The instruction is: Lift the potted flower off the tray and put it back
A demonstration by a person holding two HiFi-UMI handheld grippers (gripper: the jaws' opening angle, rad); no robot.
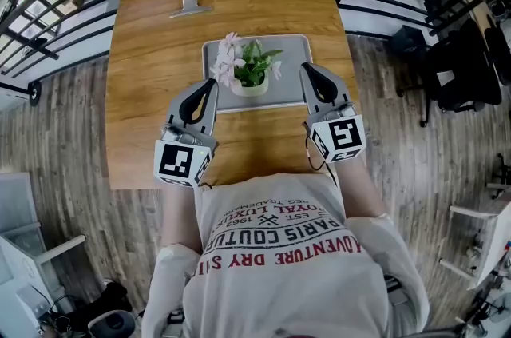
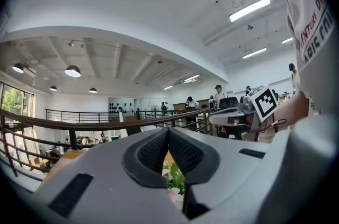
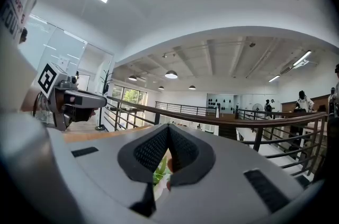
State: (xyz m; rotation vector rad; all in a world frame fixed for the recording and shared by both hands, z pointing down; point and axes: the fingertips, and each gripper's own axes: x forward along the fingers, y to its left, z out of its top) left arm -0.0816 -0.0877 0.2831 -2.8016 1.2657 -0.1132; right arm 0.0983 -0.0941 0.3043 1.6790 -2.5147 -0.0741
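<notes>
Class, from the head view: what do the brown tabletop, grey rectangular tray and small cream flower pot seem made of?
Brown tabletop: wood or wood veneer, satin; grain streaks show.
Grey rectangular tray: probably matte plastic or metal; even colour.
Small cream flower pot: possibly ceramic; smooth.

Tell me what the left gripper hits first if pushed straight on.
Likely the pink blossoms of the small potted flower in its white pot; the grey left gripper, jaws shut, is held level, so it might skim just above them.
</notes>
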